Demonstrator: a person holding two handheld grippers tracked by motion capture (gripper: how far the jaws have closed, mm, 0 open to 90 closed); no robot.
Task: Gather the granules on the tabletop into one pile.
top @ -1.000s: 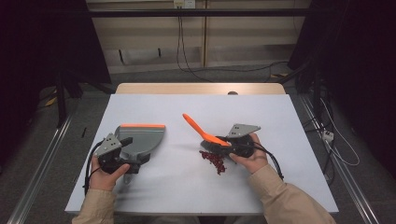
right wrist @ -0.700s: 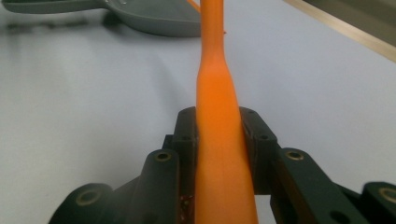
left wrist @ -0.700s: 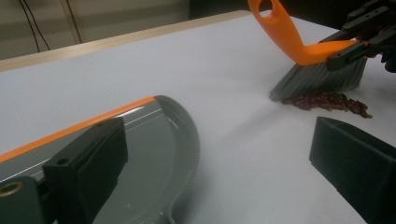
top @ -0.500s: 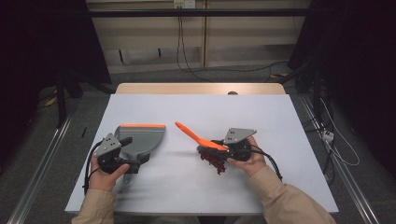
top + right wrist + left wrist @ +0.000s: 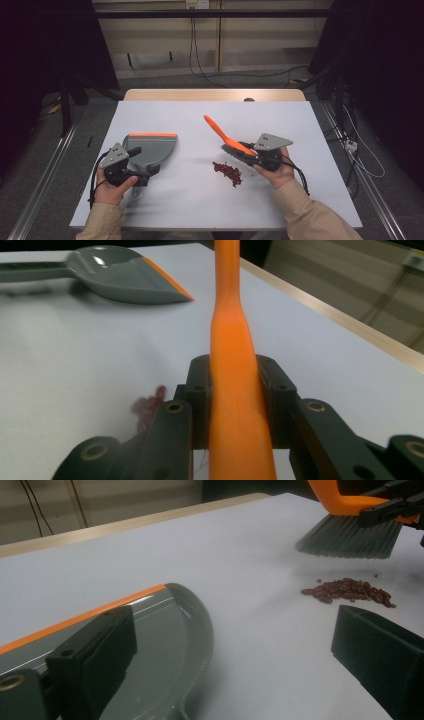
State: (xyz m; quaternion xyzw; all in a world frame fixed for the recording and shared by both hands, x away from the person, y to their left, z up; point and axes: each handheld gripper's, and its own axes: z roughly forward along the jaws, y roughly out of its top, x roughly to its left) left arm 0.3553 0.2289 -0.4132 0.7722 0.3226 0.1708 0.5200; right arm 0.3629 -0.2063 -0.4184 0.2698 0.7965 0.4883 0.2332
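On the white table (image 5: 190, 200) a person works with a gripper in each hand. The right gripper (image 5: 248, 152) is clenched on the orange handle of a small hand brush (image 5: 220, 132); in the right gripper view the two black jaws press against either side of that handle (image 5: 232, 390), which runs up and away between them. In the high view the handle slants up and to the left, away from the hand, while the grey bristles (image 5: 347, 537) hang at the gripper end. In the left gripper view those bristles hover just above and behind a small heap of red beans (image 5: 350, 591), clear of the table surface.

The beans (image 5: 228, 172) lie in a loose pile on the table, just below and to the left of the right gripper in the high view, and well apart from the dustpan.

The left gripper (image 5: 131, 167) is at the handle end of a grey dustpan (image 5: 152, 147) with an orange front lip (image 5: 152, 135). The pan lies flat on the table to the left of the beans, its lip turned toward the far edge. In the left gripper view one jaw stands over the pan's grey floor (image 5: 165, 630) and the other stands wide to the right over bare table, so the jaws look parted; whether they actually hold the pan's handle I cannot tell, since that part is hidden under the gripper body and the hand (image 5: 112, 185).

The person's beige sleeves (image 5: 310, 215) come in from the near edge.
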